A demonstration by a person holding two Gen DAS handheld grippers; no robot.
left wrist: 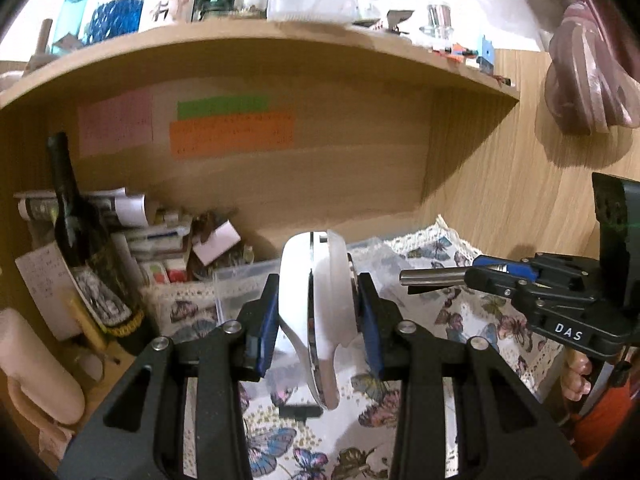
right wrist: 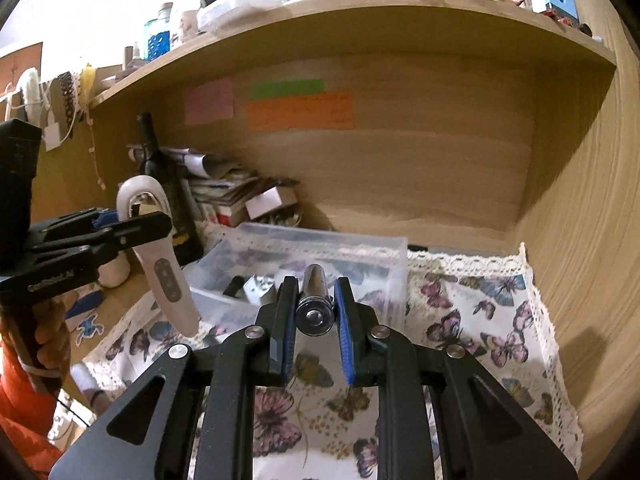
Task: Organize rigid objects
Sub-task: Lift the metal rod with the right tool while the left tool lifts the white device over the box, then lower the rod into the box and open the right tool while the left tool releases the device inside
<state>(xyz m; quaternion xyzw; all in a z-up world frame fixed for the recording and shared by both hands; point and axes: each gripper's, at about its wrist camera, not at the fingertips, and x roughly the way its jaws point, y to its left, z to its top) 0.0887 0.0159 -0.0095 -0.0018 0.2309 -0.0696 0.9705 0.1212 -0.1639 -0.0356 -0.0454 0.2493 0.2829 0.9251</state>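
My left gripper (left wrist: 316,292) is shut on a white handheld device (left wrist: 316,312) with a chrome trim, held upright above the butterfly-print cloth (left wrist: 360,440). The device also shows in the right wrist view (right wrist: 160,248), with buttons on its handle. My right gripper (right wrist: 315,292) is shut on a silver metal cylinder (right wrist: 315,304) that points forward over a clear plastic bin (right wrist: 340,252). In the left wrist view the right gripper (left wrist: 486,270) shows at the right with the cylinder (left wrist: 432,275) sticking out to the left.
A wooden shelf (right wrist: 360,20) crowded with bottles hangs overhead. A dark wine bottle (left wrist: 76,224), stacked papers and boxes (right wrist: 232,192) stand at the back left. Coloured notes (right wrist: 300,110) are stuck on the back panel. A wooden side wall (right wrist: 580,240) closes the right.
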